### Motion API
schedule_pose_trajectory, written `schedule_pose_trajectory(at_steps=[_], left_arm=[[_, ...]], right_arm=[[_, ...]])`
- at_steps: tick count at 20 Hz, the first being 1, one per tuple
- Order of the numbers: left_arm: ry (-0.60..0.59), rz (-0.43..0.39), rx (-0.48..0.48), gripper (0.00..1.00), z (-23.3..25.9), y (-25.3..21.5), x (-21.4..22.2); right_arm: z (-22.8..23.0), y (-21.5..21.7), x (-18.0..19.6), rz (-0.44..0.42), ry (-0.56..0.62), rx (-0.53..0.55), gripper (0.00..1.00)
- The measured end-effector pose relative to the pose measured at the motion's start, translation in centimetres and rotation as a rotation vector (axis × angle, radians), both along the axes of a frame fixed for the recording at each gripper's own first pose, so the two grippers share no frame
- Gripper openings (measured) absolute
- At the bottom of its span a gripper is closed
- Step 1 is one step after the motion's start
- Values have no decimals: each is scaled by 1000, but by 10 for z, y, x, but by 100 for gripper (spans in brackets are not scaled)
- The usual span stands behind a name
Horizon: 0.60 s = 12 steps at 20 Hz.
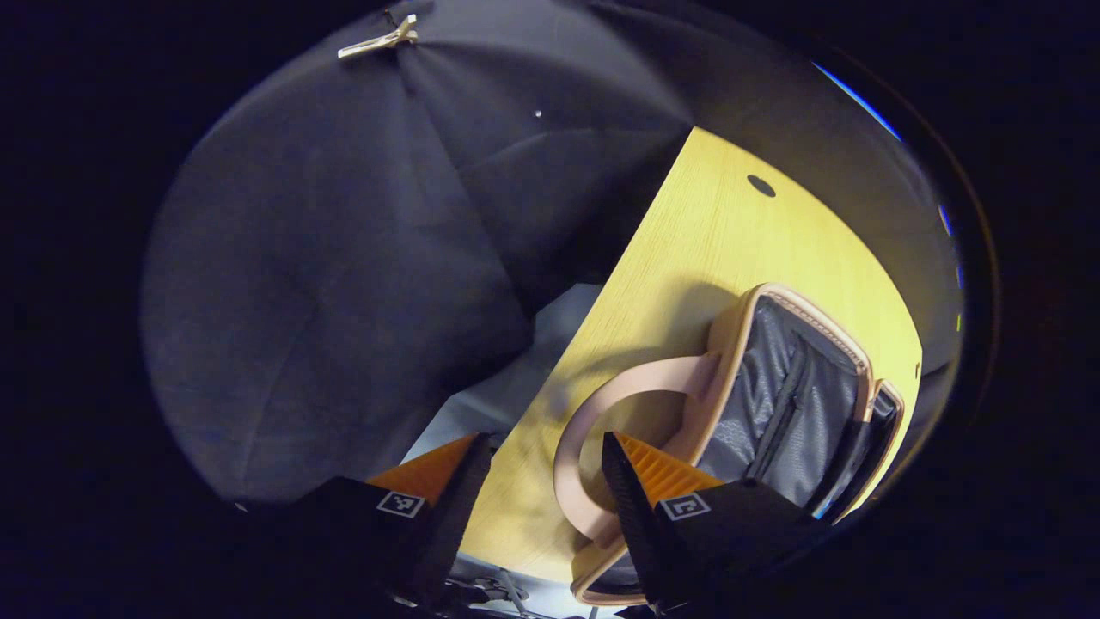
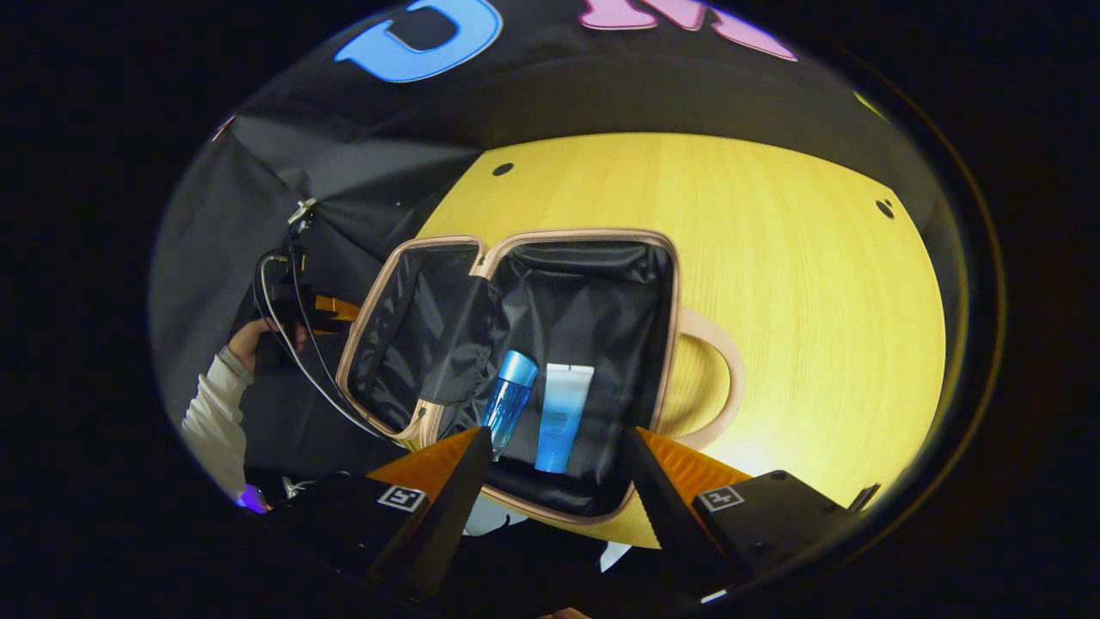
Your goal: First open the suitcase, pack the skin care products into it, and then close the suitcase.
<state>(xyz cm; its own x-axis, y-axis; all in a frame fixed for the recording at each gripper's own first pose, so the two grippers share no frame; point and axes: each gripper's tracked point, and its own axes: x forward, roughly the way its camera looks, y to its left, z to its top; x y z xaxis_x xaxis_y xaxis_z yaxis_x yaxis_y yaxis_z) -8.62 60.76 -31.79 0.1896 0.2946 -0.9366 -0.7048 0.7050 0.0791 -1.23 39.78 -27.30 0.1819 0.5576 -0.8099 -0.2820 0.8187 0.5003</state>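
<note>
Blue bottle (image 2: 509, 400), tube (image 2: 563, 415) in suitcase (image 2: 584, 292) ahead of right tongs (image 2: 559, 451); both tongs gaping, empty

Suitcase (image 2: 516, 344) lies open on the table (image 2: 773, 284), lid half (image 2: 408, 331) leaning up to the left of the base half in right gripper view. Bottle (image 2: 509, 400) and tube (image 2: 560, 414) lie side by side in the base half, bottle on the left, just beside each other. Handle (image 2: 718, 378) sticks out flat on the table from the base's right side. A hand (image 2: 258, 340) sits left of the lid, beyond the table edge. In left gripper view the handle (image 1: 601, 430) lies on the table (image 1: 713, 232) near the edge.
</note>
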Motion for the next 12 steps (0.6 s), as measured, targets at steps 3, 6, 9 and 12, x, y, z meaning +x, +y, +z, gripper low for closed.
schedule_pose_trajectory(at_steps=[3, 6, 9, 12], left_arm=[[44, -14, 27, 81, -21, 8, 6], [36, -42, -20, 51, -21, -5, 16], [54, -101, 26, 15, -29, -2, 14], [3, -103, 37, 15, -18, -7, 19]], right_arm=[[-5, -10, -6, 11, 15, -9, 98], [-6, -13, -4, -18, 32, -1, 98], [-3, -11, -3, -27, 28, 13, 98], [-1, -11, -8, -7, 25, 12, 98]])
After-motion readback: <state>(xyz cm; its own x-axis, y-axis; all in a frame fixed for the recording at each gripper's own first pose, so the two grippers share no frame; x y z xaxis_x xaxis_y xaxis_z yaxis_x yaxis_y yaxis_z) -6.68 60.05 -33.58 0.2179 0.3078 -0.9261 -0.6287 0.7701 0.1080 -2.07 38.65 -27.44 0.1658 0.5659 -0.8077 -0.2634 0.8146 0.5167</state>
